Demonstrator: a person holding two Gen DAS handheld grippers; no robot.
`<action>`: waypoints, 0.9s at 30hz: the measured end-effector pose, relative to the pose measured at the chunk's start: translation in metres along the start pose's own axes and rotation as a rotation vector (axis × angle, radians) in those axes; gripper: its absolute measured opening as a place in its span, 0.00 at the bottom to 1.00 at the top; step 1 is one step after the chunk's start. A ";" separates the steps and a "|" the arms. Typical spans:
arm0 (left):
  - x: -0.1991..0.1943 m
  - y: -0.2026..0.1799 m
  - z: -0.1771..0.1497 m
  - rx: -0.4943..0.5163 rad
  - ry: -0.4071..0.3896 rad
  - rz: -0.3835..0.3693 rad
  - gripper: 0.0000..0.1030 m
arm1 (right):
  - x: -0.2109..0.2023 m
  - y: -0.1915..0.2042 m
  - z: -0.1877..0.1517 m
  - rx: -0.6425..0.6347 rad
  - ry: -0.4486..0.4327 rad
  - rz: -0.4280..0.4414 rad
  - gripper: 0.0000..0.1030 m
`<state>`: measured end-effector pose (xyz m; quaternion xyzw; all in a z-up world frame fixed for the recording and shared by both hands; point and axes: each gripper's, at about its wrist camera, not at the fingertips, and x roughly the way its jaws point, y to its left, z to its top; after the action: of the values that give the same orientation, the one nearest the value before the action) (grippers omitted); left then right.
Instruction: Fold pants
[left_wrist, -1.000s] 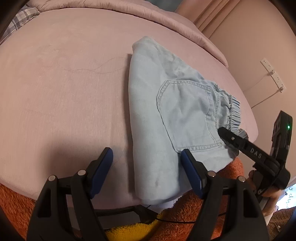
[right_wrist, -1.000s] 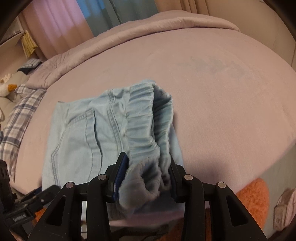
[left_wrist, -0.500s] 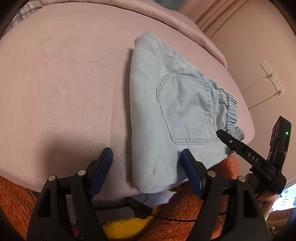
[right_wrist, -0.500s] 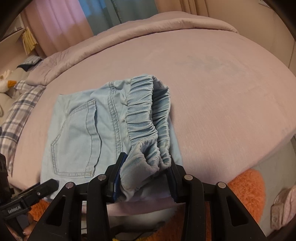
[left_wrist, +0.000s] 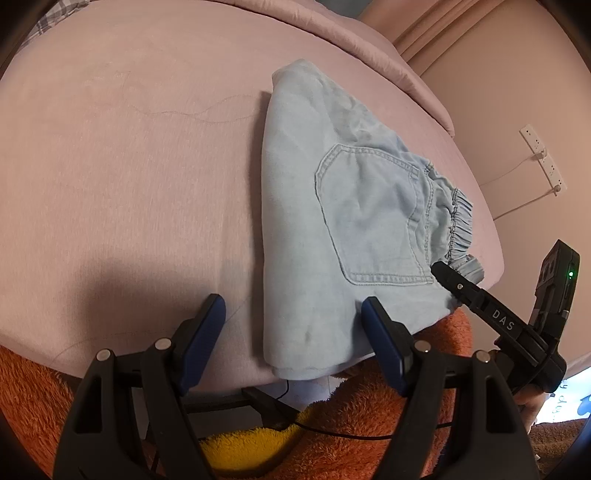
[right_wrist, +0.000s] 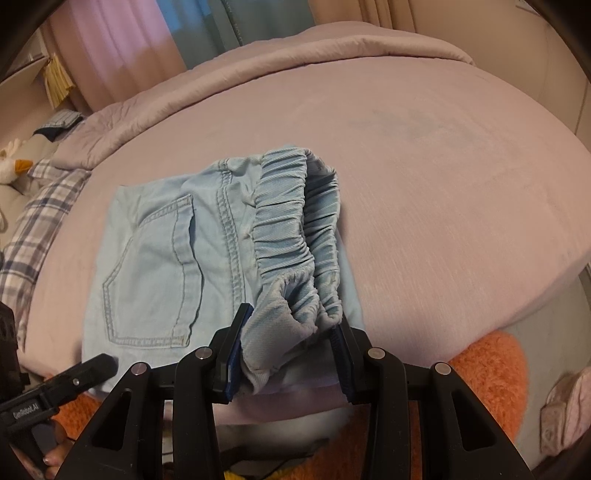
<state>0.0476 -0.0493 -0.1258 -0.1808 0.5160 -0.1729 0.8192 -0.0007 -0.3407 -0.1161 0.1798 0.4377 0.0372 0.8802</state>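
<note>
Light blue denim pants (left_wrist: 332, 206) lie folded on the pink bed (left_wrist: 129, 166), back pocket up, near the bed's front edge. My right gripper (right_wrist: 291, 321) is shut on the bunched elastic waistband (right_wrist: 284, 229), which arches up from the bed. In the left wrist view its black finger (left_wrist: 461, 288) shows at the pants' right corner. My left gripper (left_wrist: 291, 314) stands open. Its blue pads straddle the near end of the folded pants without pressing on it. One black finger (right_wrist: 85, 373) of the left gripper shows in the right wrist view beside the pocket (right_wrist: 155, 273).
An orange fuzzy cloth (left_wrist: 369, 417) with a yellow patch (left_wrist: 243, 446) hangs below the bed edge, crossed by a black cable. A plaid pillow (right_wrist: 37, 229) and a plush toy (right_wrist: 14, 166) lie at the left. A power strip (left_wrist: 543, 158) hangs on the right wall.
The waistband in my right gripper has sunk and spread, and the pants lie flatter, with more of the pocket in view. My left gripper has stayed open at the pants' near end.
</note>
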 end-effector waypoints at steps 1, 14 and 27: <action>0.000 0.001 0.000 -0.003 0.003 -0.003 0.74 | 0.000 0.000 0.000 0.001 0.002 0.000 0.37; -0.013 0.005 0.003 -0.032 0.068 0.004 0.76 | -0.017 -0.004 -0.001 0.033 0.009 0.028 0.47; -0.031 -0.002 0.027 0.054 -0.113 0.086 0.90 | -0.029 -0.013 0.021 0.022 -0.060 0.124 0.88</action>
<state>0.0594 -0.0330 -0.0895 -0.1457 0.4712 -0.1411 0.8584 -0.0034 -0.3652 -0.0868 0.2172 0.3995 0.0816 0.8869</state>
